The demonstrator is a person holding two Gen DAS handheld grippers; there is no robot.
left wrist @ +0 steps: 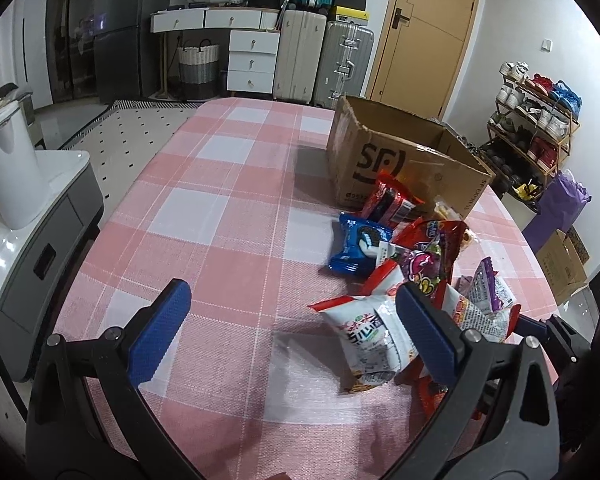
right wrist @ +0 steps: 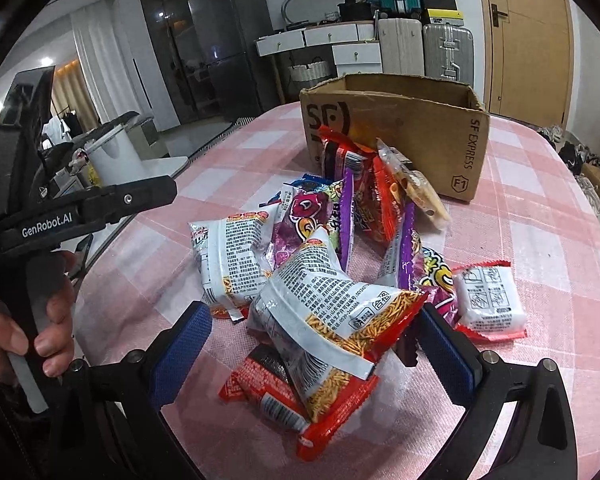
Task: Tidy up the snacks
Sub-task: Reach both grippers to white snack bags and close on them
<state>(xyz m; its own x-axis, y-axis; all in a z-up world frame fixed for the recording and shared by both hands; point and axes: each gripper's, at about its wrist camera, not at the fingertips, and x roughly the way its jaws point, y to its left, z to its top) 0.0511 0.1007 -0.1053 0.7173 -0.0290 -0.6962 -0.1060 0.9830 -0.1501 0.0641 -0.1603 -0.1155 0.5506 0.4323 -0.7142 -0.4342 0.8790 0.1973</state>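
A heap of snack bags lies on the pink checked tablecloth (left wrist: 228, 208) in front of an open cardboard box (left wrist: 400, 160) marked SF. My left gripper (left wrist: 292, 320) is open over bare cloth, left of the heap. Its right finger (left wrist: 424, 340) is beside a white bag (left wrist: 368, 340). A blue Oreo pack (left wrist: 356, 246) and a red Oreo pack (left wrist: 392, 200) lie nearer the box. My right gripper (right wrist: 314, 340) is open, and a white and red noodle-snack bag (right wrist: 324, 320) sits between its fingers, untouched by either pad. The box (right wrist: 400, 128) stands behind the heap.
A small white and red pack (right wrist: 488, 300) lies apart at the right. A hand (right wrist: 48, 320) holds the left gripper's handle at the left. A white container (left wrist: 4, 176) stands on a grey cabinet off the table's left edge. Suitcases, drawers, a door and a shoe rack (left wrist: 536, 120) line the back.
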